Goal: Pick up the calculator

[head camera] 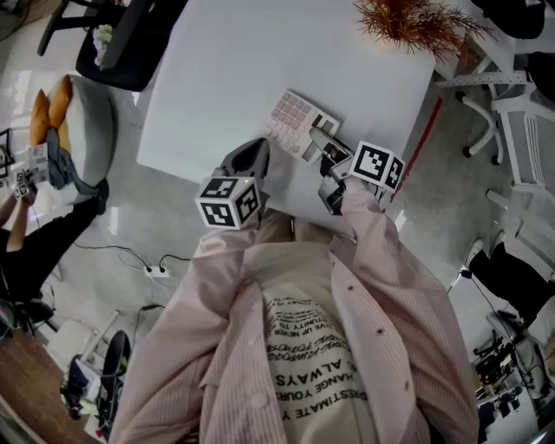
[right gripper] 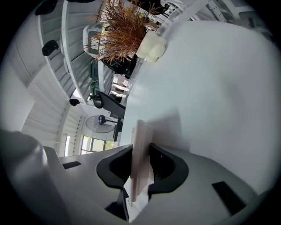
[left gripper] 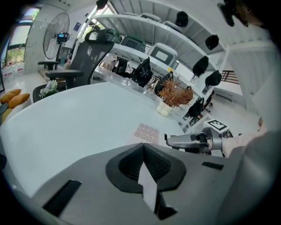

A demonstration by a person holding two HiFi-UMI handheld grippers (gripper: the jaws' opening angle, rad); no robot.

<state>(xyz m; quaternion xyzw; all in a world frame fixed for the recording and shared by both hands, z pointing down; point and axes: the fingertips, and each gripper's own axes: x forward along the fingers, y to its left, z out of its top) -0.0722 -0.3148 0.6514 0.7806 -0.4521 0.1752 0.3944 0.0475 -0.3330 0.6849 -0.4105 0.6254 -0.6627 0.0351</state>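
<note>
Near the front edge of the table (head camera: 225, 69), a bit right of the middle, the calculator (head camera: 293, 120) is sitting with its pinkish keys facing up, and the right gripper (head camera: 319, 143) is coming at it from the person's side. In the right gripper view the calculator (right gripper: 140, 162) is showing edge-on, standing right between the two jaws, and both pads are pressing on its flat faces, so that gripper (right gripper: 141, 154) is clamping it properly. I honestly can't tell whether it's resting on the table or hanging just off it.

The left gripper (head camera: 258, 146) is hovering just beside it, over the same front edge and to the left of the calculator, not touching it. In the left gripper view its jaws are meeting at the tips with nothing between them, so it (left gripper: 143, 147) is closed and empty. That same view is also catching the calculator keys (left gripper: 147, 132) and the right gripper (left gripper: 193, 141) reaching in from the right.

A dried plant (head camera: 408, 22) is standing at the far right corner of the table, well apart from everything else. The rest of the tabletop is looking bare white. The person is wearing a pink striped shirt (head camera: 408, 312) and is standing right up against the front edge. A fan (left gripper: 57, 28) and an office chair (left gripper: 92, 52) are showing beyond the far side.
</note>
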